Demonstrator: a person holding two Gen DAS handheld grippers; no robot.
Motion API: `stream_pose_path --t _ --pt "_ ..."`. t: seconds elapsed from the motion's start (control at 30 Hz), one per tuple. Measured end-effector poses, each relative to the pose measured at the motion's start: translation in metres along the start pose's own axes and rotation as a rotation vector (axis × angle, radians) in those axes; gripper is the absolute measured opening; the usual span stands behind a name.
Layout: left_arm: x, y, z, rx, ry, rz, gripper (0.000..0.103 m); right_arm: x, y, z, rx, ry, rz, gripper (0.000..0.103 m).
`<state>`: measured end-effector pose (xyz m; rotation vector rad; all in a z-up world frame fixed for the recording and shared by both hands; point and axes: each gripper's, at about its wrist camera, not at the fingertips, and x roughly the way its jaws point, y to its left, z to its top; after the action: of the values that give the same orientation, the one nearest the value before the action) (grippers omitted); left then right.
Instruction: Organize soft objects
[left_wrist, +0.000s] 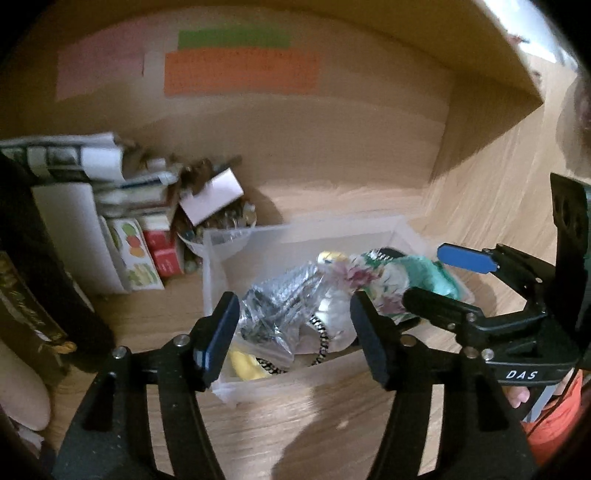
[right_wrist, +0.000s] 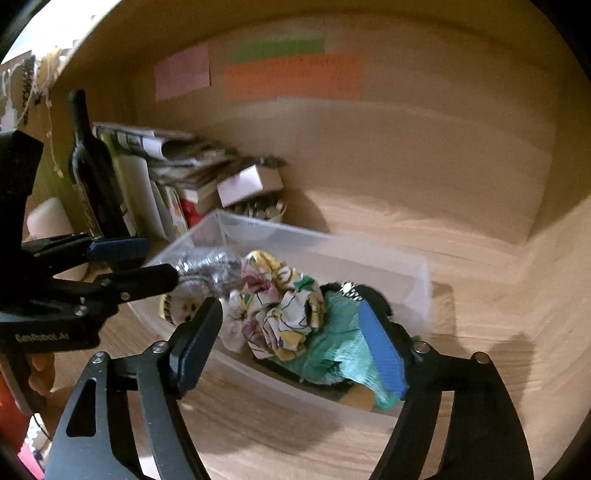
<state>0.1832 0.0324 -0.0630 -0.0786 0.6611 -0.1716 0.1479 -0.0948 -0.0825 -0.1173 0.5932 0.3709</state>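
A clear plastic bin (left_wrist: 258, 240) (right_wrist: 369, 258) stands on a wooden shelf. It holds a crinkled clear bag (left_wrist: 280, 306) (right_wrist: 207, 262), a floral cloth (left_wrist: 369, 280) (right_wrist: 277, 314), a teal cloth (left_wrist: 432, 277) (right_wrist: 340, 343) and a white plush (left_wrist: 332, 317) (right_wrist: 188, 306). My left gripper (left_wrist: 295, 336) is open and empty over the bin's near left side. My right gripper (right_wrist: 291, 347) is open and empty over the floral and teal cloths. Each gripper shows in the other's view: the right gripper in the left wrist view (left_wrist: 443, 277), the left gripper in the right wrist view (right_wrist: 140, 262).
Books, papers and small boxes (left_wrist: 122, 206) (right_wrist: 173, 177) pile up at the shelf's back left, beside a bowl of small items (left_wrist: 221, 225). A dark bottle (right_wrist: 88, 158) stands at the far left. Coloured paper notes (left_wrist: 240, 66) (right_wrist: 291, 70) hang on the back wall.
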Motion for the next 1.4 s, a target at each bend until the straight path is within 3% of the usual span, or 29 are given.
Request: stream_pose_path --t 0.13,0.3,0.5,0.57,0.73,1.4 --pt "-0.029 -0.002 0.004 -0.005 -0.066 0.005 0.070 -0.027 0.001 0.003 0.001 -0.061 -0.019 0.080" --pt "-0.063 -0.009 0.005 -0.006 -0.134 0.003 0.070 -0.071 0.005 0.005 0.001 -0.153 -0.036 0.082" --pt "-0.103 -0.020 -0.002 -0.002 -0.231 0.031 0.094 -0.113 0.010 0.005 0.008 -0.252 -0.034 0.103" --pt "-0.114 -0.024 -0.005 0.000 -0.257 0.042 0.100 -0.122 0.014 0.004 0.006 -0.277 -0.039 0.103" --pt "-0.138 -0.037 -0.015 0.031 -0.319 0.069 0.102 -0.141 0.020 0.000 0.011 -0.315 -0.037 0.103" --pt "-0.160 -0.047 -0.025 0.025 -0.365 0.044 0.103 -0.159 0.033 -0.012 0.024 -0.346 -0.041 0.103"
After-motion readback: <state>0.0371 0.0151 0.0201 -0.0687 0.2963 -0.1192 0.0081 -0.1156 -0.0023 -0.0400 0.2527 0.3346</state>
